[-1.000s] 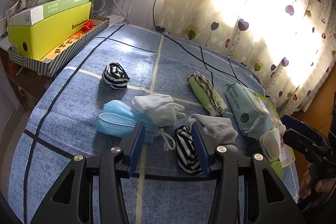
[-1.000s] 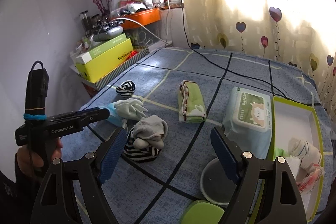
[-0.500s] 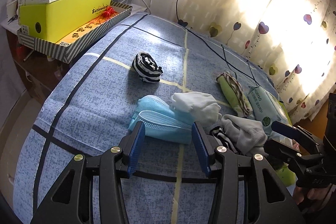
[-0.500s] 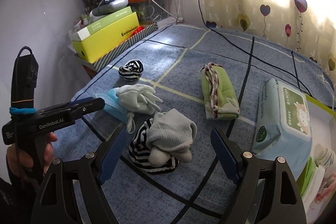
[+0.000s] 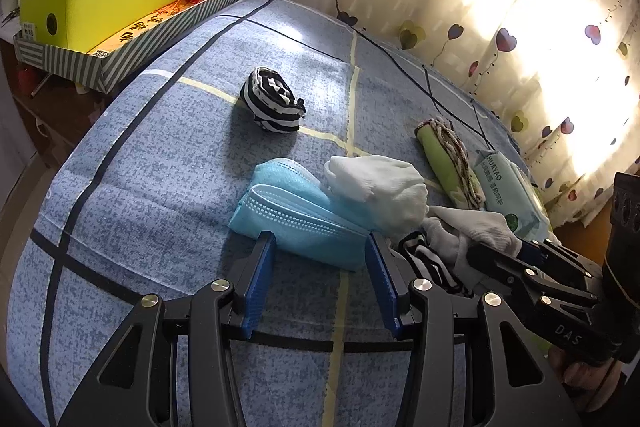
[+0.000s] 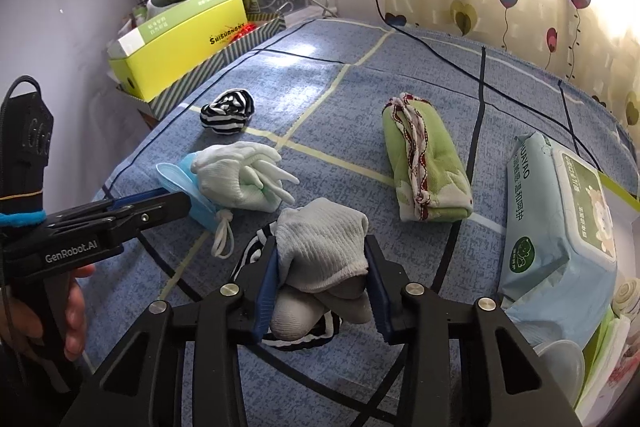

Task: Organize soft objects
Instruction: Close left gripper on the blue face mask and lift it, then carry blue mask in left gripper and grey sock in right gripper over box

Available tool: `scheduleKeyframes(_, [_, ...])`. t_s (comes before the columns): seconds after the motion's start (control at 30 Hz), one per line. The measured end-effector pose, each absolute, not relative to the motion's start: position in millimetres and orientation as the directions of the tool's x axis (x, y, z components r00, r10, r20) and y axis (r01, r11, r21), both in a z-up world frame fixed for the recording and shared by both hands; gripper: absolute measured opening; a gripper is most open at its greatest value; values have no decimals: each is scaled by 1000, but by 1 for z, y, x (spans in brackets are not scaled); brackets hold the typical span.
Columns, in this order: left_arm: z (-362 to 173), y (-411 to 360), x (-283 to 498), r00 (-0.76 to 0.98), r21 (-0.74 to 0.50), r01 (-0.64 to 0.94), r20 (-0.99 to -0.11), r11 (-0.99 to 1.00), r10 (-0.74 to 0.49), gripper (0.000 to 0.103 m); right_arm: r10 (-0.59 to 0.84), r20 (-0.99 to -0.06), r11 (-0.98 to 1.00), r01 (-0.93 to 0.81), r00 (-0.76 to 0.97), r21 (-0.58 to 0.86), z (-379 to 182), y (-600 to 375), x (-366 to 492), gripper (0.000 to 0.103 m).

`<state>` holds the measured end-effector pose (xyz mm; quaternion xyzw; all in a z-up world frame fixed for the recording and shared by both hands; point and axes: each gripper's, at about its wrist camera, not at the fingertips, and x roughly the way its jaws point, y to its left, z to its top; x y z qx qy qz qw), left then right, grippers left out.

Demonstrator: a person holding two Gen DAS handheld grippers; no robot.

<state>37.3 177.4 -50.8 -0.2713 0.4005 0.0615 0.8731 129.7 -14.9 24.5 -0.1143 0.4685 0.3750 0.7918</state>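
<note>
Here the grey sock (image 6: 320, 247) is clamped between the right fingers (image 6: 276, 267) for lifting; the left fingers (image 5: 260, 267) are spread apart around the mask (image 5: 296, 223).

My left gripper (image 5: 320, 279) is low over the bed, and its two blue fingers (image 5: 258, 285) are spread apart with nothing between them. My right gripper (image 6: 322, 281) is low too. Its fingers (image 6: 267, 285) press on both sides of a grey sock (image 6: 324, 247). My hands hold both handles.
</note>
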Motion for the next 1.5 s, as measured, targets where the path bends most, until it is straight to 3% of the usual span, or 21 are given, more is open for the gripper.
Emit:
scheduleKeyframes(0.3, [-55, 182, 44, 661, -446, -376, -744, 812, -102, 48, 518, -799, 684, -708, 305, 173, 35, -26, 127, 35])
scheduleKeyframes(0.83, [-59, 173, 77, 595, -290, -451, -803, 844, 43, 47, 589, -751, 652, -725, 299, 223, 45, -45, 124, 35])
scheduleKeyframes(0.9, [-60, 175, 77, 595, -292, -451, -803, 843, 40, 23, 595, -745, 648, -728, 301, 223, 47, -46, 123, 35])
scheduleKeyframes(1.0, [-60, 178, 75, 602, -310, -442, -798, 842, 23, 13, 599, -741, 644, -731, 302, 223, 49, -48, 121, 35])
scheduleKeyframes(1.5, [-21, 168, 31, 713, -313, -363, -699, 878, 45, 5, 628, -700, 639, -738, 339, 216, 66, -57, 111, 35])
